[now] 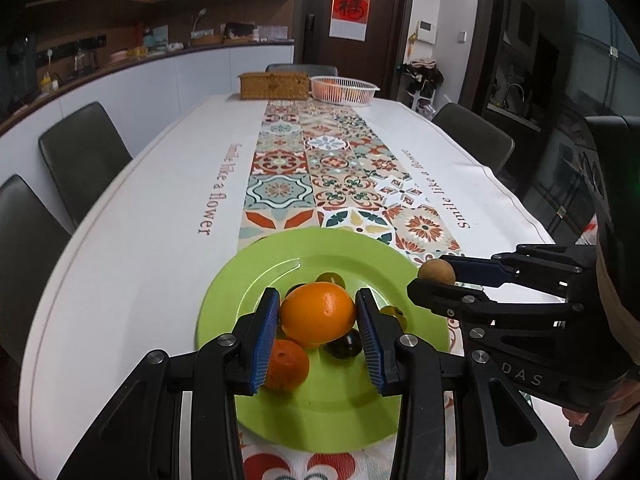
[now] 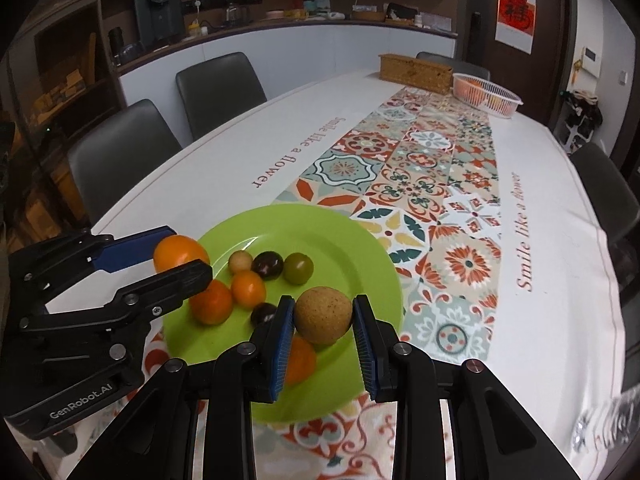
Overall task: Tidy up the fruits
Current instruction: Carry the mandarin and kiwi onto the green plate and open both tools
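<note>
A green plate point(image 1: 224, 280) point(image 2: 340, 240) lies at the near end of the table and carries several small fruits. Among them are small orange fruits point(image 2: 211, 302), dark grapes point(image 2: 267, 264) and a green fruit point(image 2: 299, 267). My left gripper point(image 1: 318, 300) point(image 2: 188, 252) is shut on a large orange point(image 1: 318, 314) point(image 2: 178, 254), held just above the plate's left side. My right gripper point(image 2: 323, 304) point(image 1: 430, 274) is shut on a round brown fruit point(image 2: 324, 316) point(image 1: 437, 272) over the plate's right edge. The two grippers are side by side.
At the table's far end stand a woven box point(image 1: 275, 85) point(image 2: 416, 68) and a white slotted basket point(image 1: 344, 89) point(image 2: 486, 94) holding orange fruits. A patterned runner point(image 1: 340, 168) runs down the white tablecloth. Dark chairs point(image 1: 84, 156) point(image 2: 120, 148) line both sides.
</note>
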Demonstrator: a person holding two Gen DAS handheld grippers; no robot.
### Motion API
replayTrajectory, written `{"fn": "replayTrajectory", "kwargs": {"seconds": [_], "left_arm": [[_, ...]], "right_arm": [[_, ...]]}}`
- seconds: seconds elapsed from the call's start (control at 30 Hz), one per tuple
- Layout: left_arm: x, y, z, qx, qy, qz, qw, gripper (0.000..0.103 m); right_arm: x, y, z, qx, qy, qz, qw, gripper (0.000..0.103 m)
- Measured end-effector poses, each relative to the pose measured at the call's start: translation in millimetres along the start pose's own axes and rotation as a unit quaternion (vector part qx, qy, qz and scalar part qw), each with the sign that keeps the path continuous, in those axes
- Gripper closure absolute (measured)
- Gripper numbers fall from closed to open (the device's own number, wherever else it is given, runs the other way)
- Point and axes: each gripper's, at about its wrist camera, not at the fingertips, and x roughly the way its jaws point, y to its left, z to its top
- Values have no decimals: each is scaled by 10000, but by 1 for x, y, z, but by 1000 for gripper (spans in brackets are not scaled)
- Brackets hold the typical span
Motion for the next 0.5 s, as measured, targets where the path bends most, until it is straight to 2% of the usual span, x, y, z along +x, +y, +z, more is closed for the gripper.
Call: {"fn": "replayTrajectory", "kwargs": {"seconds": [0.23,0.37,0.5], "left_arm": [[19,8,0,-77,173,19,9998,63],[14,9,-2,-49,97,147,9998,45],[8,15,-4,-59,67,454,9989,44]], "right_arm": [[23,-5,5,-2,148,29,9999,72],[31,-7,5,24,201,29,9998,72],[35,-5,5,6,206,58,9998,72]]}}
